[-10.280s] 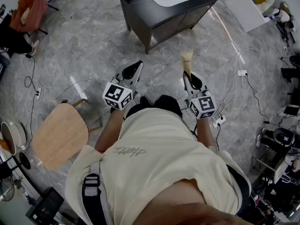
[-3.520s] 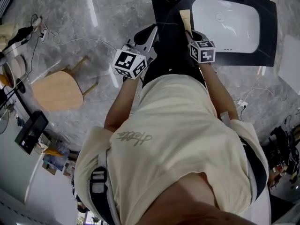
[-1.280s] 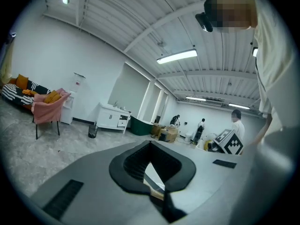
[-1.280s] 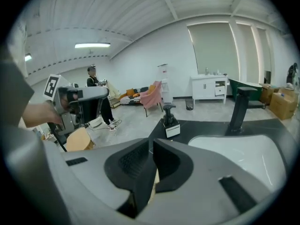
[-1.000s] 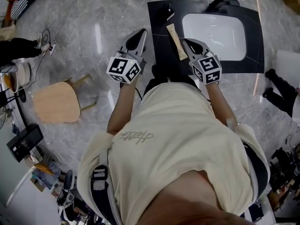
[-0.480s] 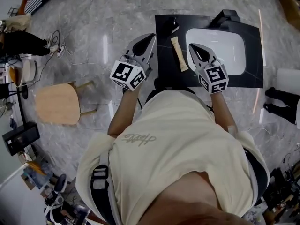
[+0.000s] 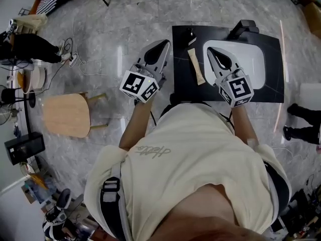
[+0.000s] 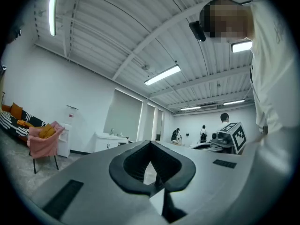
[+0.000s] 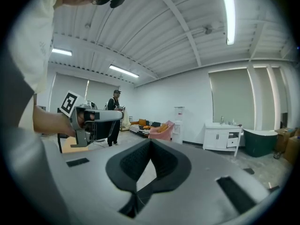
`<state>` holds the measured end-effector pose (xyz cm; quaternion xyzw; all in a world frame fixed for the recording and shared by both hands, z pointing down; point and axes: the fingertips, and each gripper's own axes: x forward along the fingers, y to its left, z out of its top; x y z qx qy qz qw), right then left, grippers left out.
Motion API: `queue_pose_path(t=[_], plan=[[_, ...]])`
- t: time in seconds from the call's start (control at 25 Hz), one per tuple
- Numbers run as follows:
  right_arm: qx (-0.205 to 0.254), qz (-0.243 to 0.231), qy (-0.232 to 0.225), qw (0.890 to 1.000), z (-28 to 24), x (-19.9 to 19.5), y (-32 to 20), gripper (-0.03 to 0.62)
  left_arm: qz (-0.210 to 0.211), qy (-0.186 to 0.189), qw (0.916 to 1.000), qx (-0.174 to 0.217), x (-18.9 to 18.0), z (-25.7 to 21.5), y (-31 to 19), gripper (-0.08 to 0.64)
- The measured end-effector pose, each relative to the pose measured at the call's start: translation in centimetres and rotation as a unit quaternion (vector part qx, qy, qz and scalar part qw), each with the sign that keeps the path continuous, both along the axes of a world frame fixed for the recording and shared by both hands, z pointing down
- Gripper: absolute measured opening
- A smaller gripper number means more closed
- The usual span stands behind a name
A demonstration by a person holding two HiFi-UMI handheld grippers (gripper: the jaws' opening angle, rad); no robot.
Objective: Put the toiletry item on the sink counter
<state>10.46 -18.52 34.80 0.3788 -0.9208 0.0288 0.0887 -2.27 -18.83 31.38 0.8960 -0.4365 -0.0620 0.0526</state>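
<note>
A: Left side?
B: Left gripper [image 7: 161, 45] jaws clenched, empty. It sits just off the table [image 7: 180, 87] edge, at 9 o'clock of the tube [image 7: 196, 67].
A: Tube?
B: Flat on the table, running roughly 12-to-6, between the grippers, at 9 o'clock of the sink [image 7: 257, 62]. Nothing grips it.
A: Right?
B: Right gripper [image 7: 211, 51] jaws clenched, empty, at 3 o'clock of the tube, over the sink rim.

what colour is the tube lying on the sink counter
Beige tube, clearest in the head view against the black counter.
</note>
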Motion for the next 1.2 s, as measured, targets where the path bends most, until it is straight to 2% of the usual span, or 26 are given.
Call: queue_pose_path(t=[0.28, 0.48, 0.96, 1.08, 1.2], plan=[[0.032, 0.005, -0.016, 0.999, -3.1, 0.4, -0.6, -0.006, -0.003, -0.005, 0.9997, 0.024, -0.4, -2.0, -0.5, 0.003], [0.033, 0.01, -0.017, 0.999, -3.2, 1.0, -0.9, -0.006, 0.003, -0.012, 0.9995, 0.028, 0.0, -1.8, -0.9, 0.003], [0.021, 0.024, -0.018, 0.999, -2.3, 1.9, -1.4, -0.006, 0.019, -0.004, 0.9997, 0.015, 1.1, -0.2, -2.2, 0.003], [0.027, 0.037, -0.009, 0.999, -2.4, 2.9, -1.7, -0.006, 0.014, -0.001, 0.9998, 0.012, 0.8, 0.1, -2.2, 0.003], [0.035, 0.03, 0.007, 0.999, -2.7, 2.3, -1.8, -0.006, 0.011, 0.0, 0.9999, 0.006, 0.4, 0.3, -2.4, 0.003]])
